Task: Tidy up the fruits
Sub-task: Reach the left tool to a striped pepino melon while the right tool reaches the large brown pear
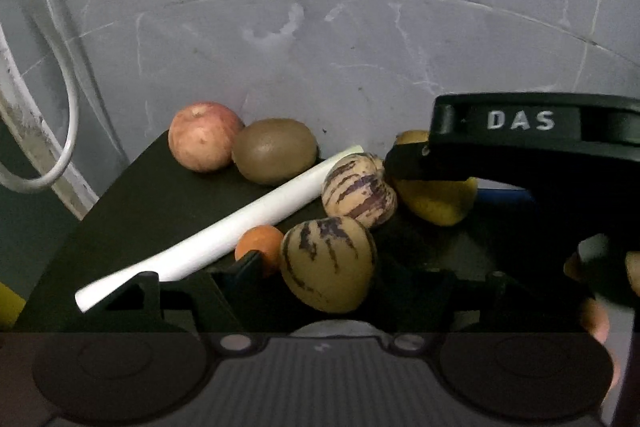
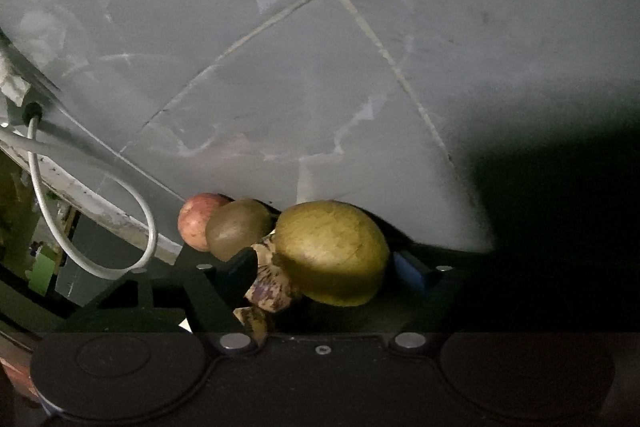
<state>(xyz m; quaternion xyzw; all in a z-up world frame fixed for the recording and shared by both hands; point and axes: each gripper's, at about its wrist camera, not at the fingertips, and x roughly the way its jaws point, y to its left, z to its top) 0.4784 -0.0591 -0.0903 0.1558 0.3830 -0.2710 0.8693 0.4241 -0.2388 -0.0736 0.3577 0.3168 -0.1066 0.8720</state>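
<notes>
Left claw (image 1: 320,267) astride striped melon (image 1: 328,263)

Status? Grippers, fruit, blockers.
Left gripper open, straddling striped melon. Right gripper open around yellow fruit, pads not visibly pressing. White tube and orange crowd the melon.

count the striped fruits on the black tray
2. One striped fruit sits nearest the left gripper, between its fingers. The other striped fruit lies just behind it, beside the white roll. More may be hidden behind the right gripper.
</notes>
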